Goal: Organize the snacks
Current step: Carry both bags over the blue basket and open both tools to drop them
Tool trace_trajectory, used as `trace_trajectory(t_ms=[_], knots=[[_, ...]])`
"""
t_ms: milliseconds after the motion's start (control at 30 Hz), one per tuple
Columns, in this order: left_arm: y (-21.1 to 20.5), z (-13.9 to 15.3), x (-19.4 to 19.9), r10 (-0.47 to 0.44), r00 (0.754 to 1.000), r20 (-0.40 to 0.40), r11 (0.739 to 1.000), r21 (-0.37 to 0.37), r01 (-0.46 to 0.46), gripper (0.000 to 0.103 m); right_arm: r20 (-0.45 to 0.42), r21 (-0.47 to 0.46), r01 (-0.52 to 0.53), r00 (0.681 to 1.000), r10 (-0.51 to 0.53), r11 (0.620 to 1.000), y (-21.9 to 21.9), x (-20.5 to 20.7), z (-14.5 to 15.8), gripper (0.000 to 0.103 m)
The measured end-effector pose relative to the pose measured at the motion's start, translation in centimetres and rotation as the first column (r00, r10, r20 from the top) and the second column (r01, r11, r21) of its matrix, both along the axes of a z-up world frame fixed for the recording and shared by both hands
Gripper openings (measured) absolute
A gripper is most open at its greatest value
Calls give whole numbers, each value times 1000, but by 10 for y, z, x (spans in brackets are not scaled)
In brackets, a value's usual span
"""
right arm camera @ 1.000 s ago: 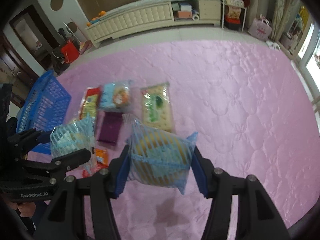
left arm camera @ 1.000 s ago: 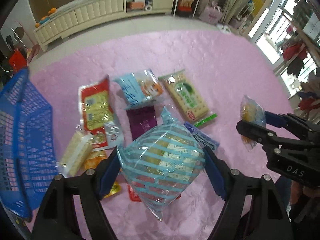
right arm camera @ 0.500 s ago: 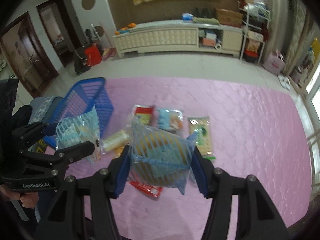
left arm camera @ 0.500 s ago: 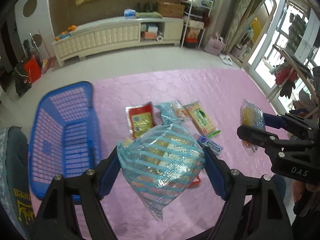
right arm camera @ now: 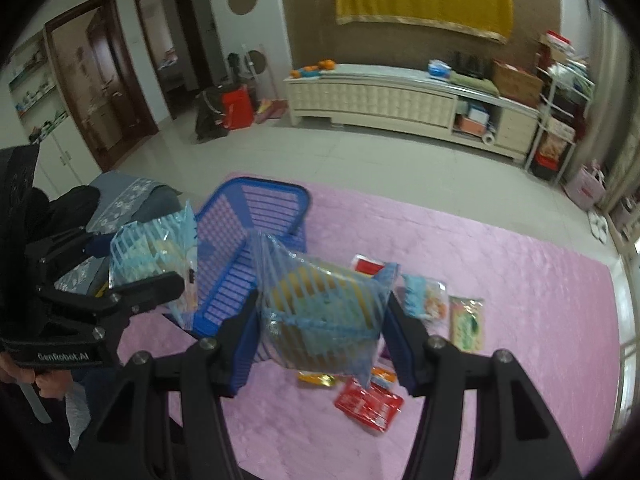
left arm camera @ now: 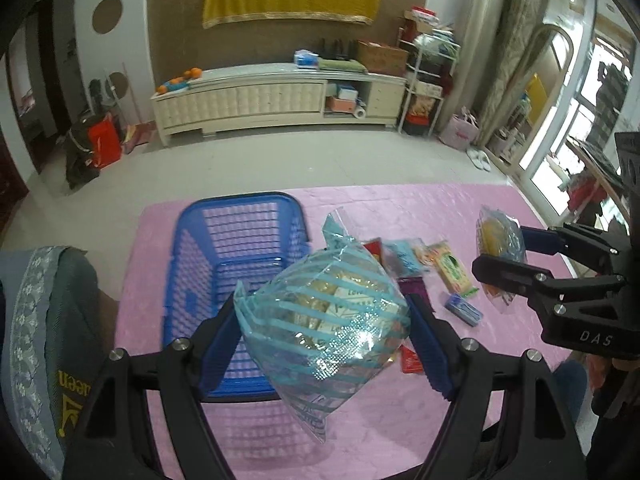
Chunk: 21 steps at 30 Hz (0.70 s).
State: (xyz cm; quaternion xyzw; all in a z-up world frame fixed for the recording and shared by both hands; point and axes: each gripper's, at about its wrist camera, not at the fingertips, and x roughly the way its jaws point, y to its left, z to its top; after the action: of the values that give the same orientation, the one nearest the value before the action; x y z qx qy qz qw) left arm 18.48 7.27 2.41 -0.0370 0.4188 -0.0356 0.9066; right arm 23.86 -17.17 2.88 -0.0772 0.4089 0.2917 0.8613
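both claws, left gripper (left arm camera: 324, 326) and right gripper (right arm camera: 322, 320), pinch crinkly blue-striped plastic bags (left arm camera: 320, 320) above a slatted blue basket (left arm camera: 240, 240).

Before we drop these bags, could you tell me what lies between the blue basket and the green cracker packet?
Left wrist view: several snack packets on pink mat.

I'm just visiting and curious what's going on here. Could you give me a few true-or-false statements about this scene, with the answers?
1. Each gripper holds a blue-striped snack bag. True: left gripper grips one striped bag, right gripper another.
2. The blue basket is full of snacks. False: it looks empty.
3. Snack packets lie on the pink mat. True.
4. The basket is red. False: blue.
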Motion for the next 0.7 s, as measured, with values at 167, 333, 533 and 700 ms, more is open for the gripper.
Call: trace_trajectory(t_ms=[167, 333, 533, 700], knots=[[32, 6, 2, 45, 999, 6, 999, 17, -45, 77, -4, 8, -57, 998, 57, 998, 32, 6, 3, 62], [63, 5, 13, 79, 997, 7, 997, 23, -79, 77, -15, -10, -105, 994, 105, 994, 66, 21, -3, 62], [90, -5, 29, 108, 994, 10, 994, 12, -109, 77, -39, -21, -133, 990, 132, 991, 95, 38, -13, 62], [104, -22, 52, 108, 994, -13, 994, -4, -108, 77, -80, -20, -145, 986, 143, 989, 114, 58, -26, 62]])
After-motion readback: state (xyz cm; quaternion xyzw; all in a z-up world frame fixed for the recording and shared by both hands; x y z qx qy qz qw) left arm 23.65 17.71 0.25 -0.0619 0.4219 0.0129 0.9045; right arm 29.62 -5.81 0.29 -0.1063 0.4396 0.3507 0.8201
